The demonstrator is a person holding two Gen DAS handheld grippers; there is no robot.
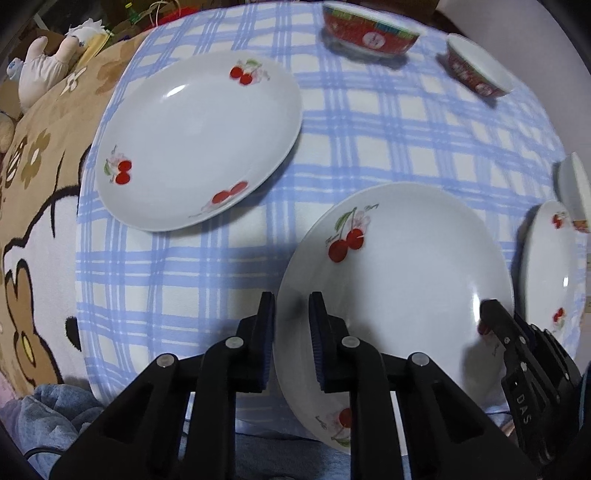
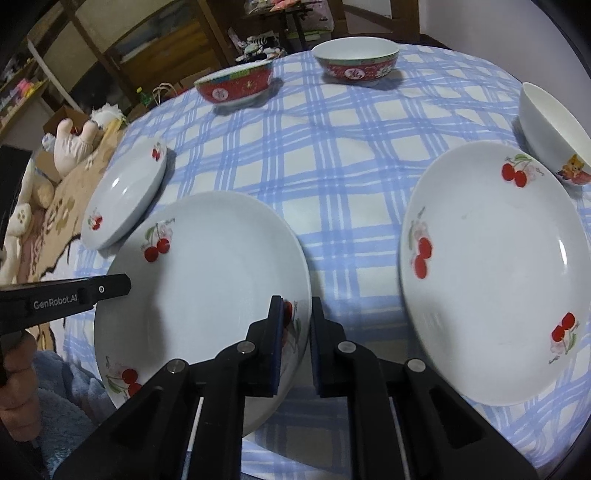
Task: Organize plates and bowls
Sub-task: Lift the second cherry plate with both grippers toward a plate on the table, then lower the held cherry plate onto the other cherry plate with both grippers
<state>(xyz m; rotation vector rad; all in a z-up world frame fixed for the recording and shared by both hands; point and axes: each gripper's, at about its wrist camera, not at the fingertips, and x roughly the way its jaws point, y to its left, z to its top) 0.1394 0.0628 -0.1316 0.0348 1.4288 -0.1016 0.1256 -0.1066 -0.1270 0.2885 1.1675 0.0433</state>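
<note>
Both your hand-held grippers straddle the near plate (image 2: 207, 295) on the worktop (image 2: 351, 155): left hand-held gripper (image 1: 291, 306) at its nine o'clock rim, right hand-held gripper (image 2: 297, 310) at three o'clock, jaws parted, not yet clamped.

Lighting: dim, cool indoor light from overhead; small white glints on the plates (image 1: 199, 140) and a streak of glare on the right plate (image 2: 495, 273). Shadows: soft, falling toward the camera beneath the plates and red bowls (image 2: 234, 86). Blur: motion smear on the far bowls (image 1: 369, 31) in the left view; cloth (image 2: 351, 166) fairly sharp. Distortion: strong fisheye bending, black vignette at corners. Background room dark, grainy.
</note>
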